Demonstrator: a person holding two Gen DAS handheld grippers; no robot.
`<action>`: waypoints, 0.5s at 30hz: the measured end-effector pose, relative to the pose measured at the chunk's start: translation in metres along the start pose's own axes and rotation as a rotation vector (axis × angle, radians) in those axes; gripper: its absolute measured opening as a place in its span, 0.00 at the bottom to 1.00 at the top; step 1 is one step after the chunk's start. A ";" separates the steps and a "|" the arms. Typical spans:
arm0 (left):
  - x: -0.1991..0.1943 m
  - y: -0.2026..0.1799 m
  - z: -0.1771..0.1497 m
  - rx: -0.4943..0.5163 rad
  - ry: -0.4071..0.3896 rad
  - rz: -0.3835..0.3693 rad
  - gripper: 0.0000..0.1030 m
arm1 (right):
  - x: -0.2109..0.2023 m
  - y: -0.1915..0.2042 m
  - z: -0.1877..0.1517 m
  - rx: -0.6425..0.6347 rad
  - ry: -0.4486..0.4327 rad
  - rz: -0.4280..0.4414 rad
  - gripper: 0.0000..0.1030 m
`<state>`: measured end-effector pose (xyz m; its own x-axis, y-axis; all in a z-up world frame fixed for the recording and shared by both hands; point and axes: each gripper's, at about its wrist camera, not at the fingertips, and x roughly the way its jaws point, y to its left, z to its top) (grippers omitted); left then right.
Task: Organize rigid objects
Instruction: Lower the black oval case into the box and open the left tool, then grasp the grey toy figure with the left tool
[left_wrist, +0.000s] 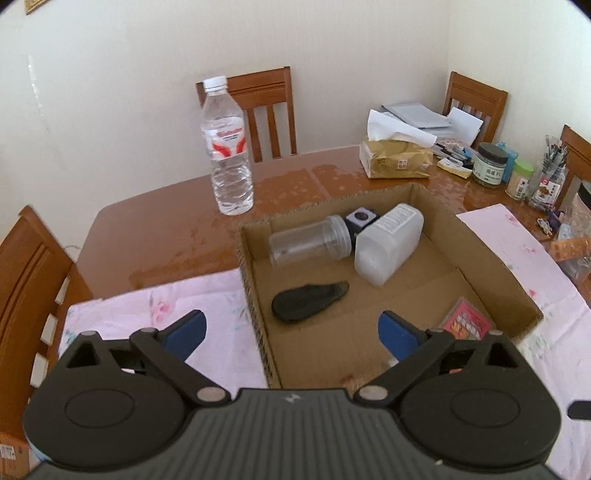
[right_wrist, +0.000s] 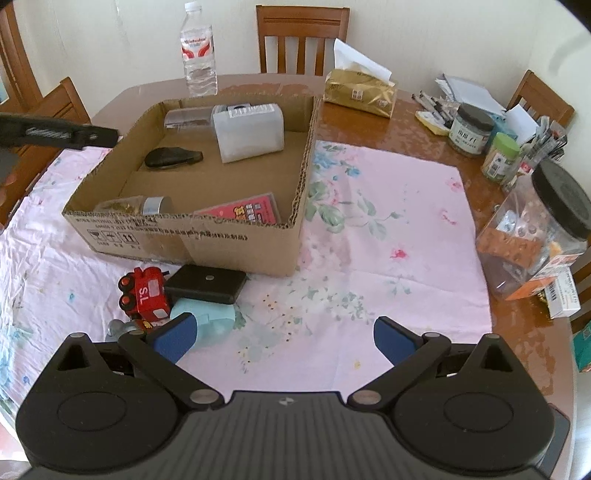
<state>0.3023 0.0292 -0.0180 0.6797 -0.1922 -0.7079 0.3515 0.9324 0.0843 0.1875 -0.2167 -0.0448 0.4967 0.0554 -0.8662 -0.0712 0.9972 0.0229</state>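
Brown polished wooden surface (right_wrist: 369, 110), wide and glossy, ringed by wooden slat-back chairs (right_wrist: 303, 37). Pink floral cloth (right_wrist: 388, 221) spread over its near half. Open shallow corrugated cardboard box (right_wrist: 236, 240) on the cloth, far edge reaching the bare wood. Inside the box: translucent white plastic rectangular container (left_wrist: 388, 242) on its side toward the far wall, touching a clear plastic cylindrical jar (left_wrist: 310, 245) lying beside it; small black-and-white cube (left_wrist: 360, 218) wedged behind the two; flat black oval case (left_wrist: 308, 301) alone mid-floor; red printed card pack (left_wrist: 467, 319) in a near corner; small clear jar with silver lid and gold contents (right_wrist: 136, 206) against the near wall.

Outside the box, on the cloth just before its printed wall: black rectangular slab (right_wrist: 207, 284), red toy train marked S.L (right_wrist: 146, 295) touching it, pale mint plastic object (right_wrist: 208, 319) just beside both, partly hidden behind a blue pad.

Clear plastic water bottle with red label (left_wrist: 229, 147) upright on bare wood beyond the box. Gold tissue pack (right_wrist: 360, 92) and assorted jars (right_wrist: 471, 129) along the far right side.

Left tongs (left_wrist: 291, 330) spread wide, nothing between the blue pads, hovering over the box's near edge. Right tongs (right_wrist: 282, 338) likewise spread wide and holding nothing, above the cloth near the toy cluster.
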 end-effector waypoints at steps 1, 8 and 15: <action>-0.004 0.000 -0.004 -0.006 -0.001 0.006 0.96 | 0.002 0.001 -0.001 0.000 0.004 0.004 1.00; -0.027 0.003 -0.043 -0.069 0.034 0.002 0.97 | 0.015 0.008 -0.009 -0.008 0.023 0.016 1.00; -0.040 -0.007 -0.088 -0.086 0.068 0.050 0.97 | 0.026 0.022 -0.006 -0.013 0.028 0.045 1.00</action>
<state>0.2159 0.0576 -0.0521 0.6484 -0.1266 -0.7507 0.2602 0.9636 0.0623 0.1937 -0.1937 -0.0692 0.4687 0.0986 -0.8778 -0.1041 0.9930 0.0560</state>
